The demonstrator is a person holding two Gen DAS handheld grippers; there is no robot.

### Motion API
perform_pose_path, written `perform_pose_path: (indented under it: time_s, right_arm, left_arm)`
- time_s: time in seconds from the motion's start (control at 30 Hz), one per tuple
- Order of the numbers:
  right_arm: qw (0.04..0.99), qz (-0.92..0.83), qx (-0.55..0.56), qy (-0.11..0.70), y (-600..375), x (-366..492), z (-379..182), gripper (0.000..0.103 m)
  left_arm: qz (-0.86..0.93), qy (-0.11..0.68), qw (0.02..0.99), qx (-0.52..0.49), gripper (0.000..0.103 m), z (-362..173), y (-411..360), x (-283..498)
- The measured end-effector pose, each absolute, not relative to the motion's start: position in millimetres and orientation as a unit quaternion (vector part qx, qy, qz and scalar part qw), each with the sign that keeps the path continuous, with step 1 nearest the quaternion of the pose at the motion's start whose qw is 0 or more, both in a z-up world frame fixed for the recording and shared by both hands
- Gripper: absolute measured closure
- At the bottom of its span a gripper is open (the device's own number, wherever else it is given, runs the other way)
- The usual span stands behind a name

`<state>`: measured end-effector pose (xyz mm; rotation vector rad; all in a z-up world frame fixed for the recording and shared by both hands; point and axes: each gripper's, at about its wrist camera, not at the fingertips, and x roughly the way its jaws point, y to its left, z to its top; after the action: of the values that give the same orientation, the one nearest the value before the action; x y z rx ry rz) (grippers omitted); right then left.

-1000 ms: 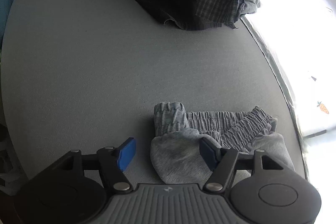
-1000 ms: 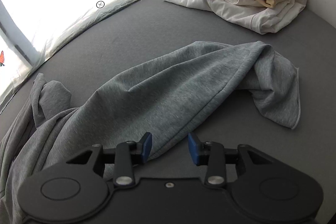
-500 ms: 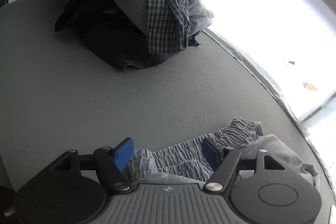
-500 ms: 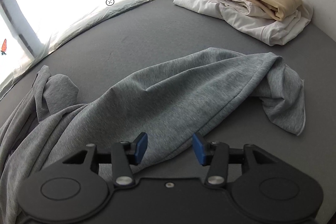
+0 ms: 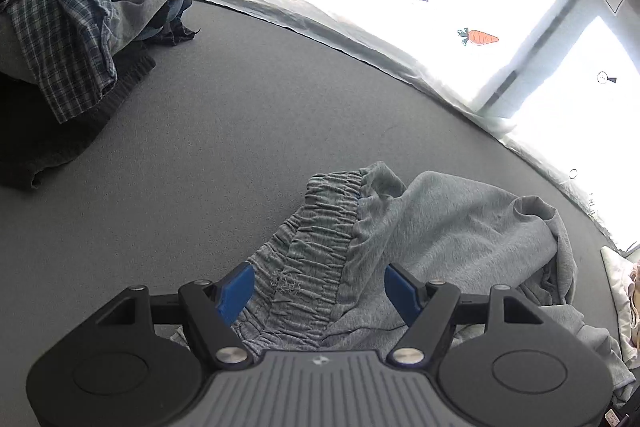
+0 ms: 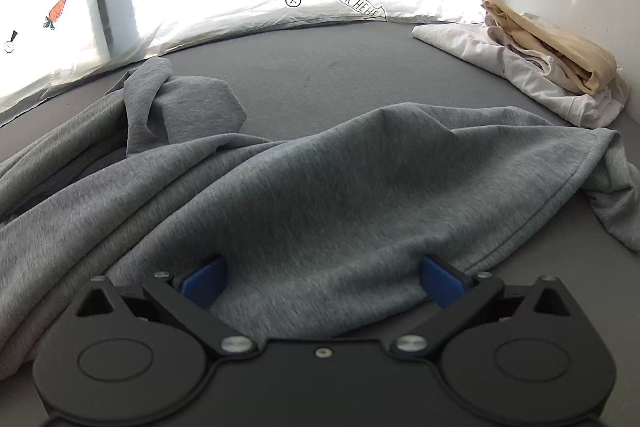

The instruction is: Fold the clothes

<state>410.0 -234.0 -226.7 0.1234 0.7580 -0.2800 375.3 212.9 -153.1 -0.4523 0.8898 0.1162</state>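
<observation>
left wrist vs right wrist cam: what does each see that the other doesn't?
Left wrist only: the elastic waistband between the left gripper fingers, and the unsorted pile with a plaid shirt.

Right wrist only: the folded white and beige stack by the wall, and the right gripper, jaws opening over a broad fold.

Both: the grey sweatpants, the grey table, bright windows with carrot stickers.

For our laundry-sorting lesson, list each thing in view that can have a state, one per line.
Grey sweatpants: unfolded, rumpled, elastic waistband bunched.
White and beige clothes stack: folded.
Plaid-topped clothes heap: unfolded.
Left gripper: open over the waistband.
Right gripper: jaws opening, sweatpants fabric between them.
</observation>
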Motion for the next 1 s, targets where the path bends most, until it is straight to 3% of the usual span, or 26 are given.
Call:
perform_pose_path:
  time_s: [0.27, 0.3, 0.33, 0.37, 0.4, 0.5, 0.8, 0.9, 1.0]
  right_arm:
    - [0.93, -0.158, 0.055, 0.327, -225, 406, -234, 0.0]
    - [0.93, -0.158, 0.055, 0.327, -224, 406, -234, 0.0]
    - [0.93, -0.159, 0.055, 0.327, -223, 406, -234, 0.0]
    - [0.93, -0.159, 0.055, 0.327, -223, 406, -234, 0.0]
    - [0.93, -0.159, 0.054, 0.327, -223, 407, -234, 0.0]
    - [0.93, -0.159, 0.053, 0.327, -223, 407, -235, 0.0]
    - [0.93, -0.159, 0.052, 0.328, -224, 406, -235, 0.0]
    - [0.93, -0.159, 0.053, 0.328, -225, 406, -235, 0.0]
    - [0.93, -0.159, 0.054, 0.327, -226, 406, -235, 0.0]
  left_arm:
    - [0.001, 0.456, 0.864, -0.215, 0.033, -191, 227, 436]
    - [-0.004, 0.455, 0.863, -0.22, 0.041, -194, 230, 440]
    - [-0.006, 0.454, 0.863, -0.224, 0.059, -196, 232, 442]
    - [-0.008, 0.452, 0.863, -0.228, 0.065, -198, 235, 445]
    - [-0.007, 0.445, 0.864, -0.233, 0.079, -198, 239, 447]
    - [0.017, 0.42, 0.877, -0.232, 0.089, -186, 251, 452]
    - [0.111, 0.334, 0.906, -0.235, 0.091, -143, 318, 514]
    - [0.11, 0.372, 0.89, -0.239, 0.09, -155, 323, 539]
    - [0.121, 0.403, 0.879, -0.226, 0.076, -168, 312, 545]
